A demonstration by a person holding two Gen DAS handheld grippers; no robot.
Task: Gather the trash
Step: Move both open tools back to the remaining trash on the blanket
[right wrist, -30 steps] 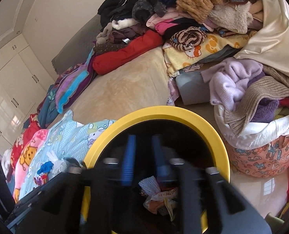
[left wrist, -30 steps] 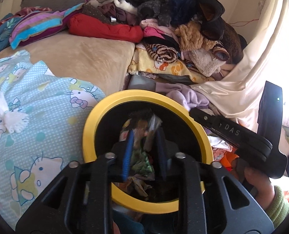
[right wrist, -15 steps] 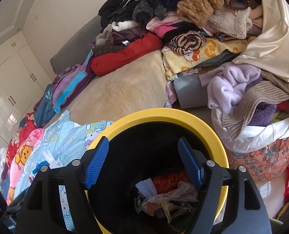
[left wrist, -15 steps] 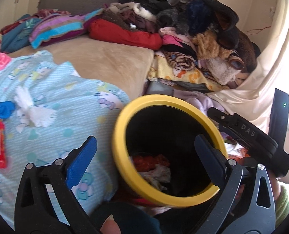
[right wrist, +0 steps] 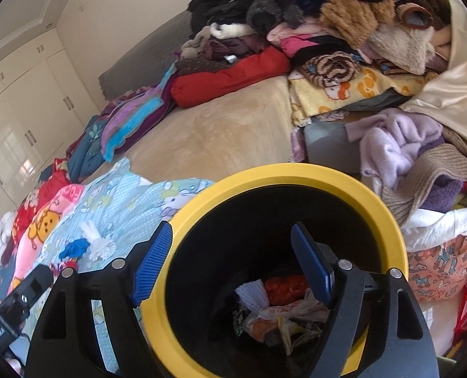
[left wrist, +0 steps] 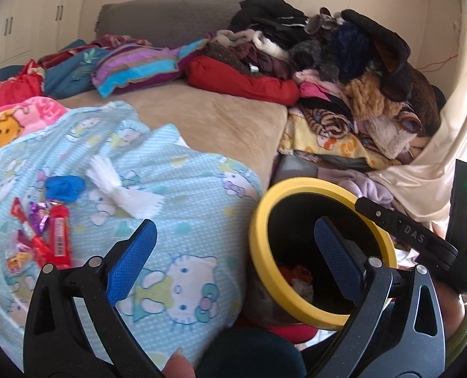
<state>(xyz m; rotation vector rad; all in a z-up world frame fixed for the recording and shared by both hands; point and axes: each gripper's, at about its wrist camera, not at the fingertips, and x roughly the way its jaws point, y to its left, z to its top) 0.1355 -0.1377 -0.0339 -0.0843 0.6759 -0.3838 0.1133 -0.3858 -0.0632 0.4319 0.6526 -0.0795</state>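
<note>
Bright daylight from the right — glare, fisheye-bent edges, slight blur

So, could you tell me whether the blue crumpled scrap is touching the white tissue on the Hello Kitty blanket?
Touching: in the left wrist view the blue scrap sits against the white tissue with no blanket visible between their edges.

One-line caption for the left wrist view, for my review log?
Open left gripper beside the yellow-rimmed bin, with red wrappers, blue scrap and white tissue on the blue blanket.
</note>
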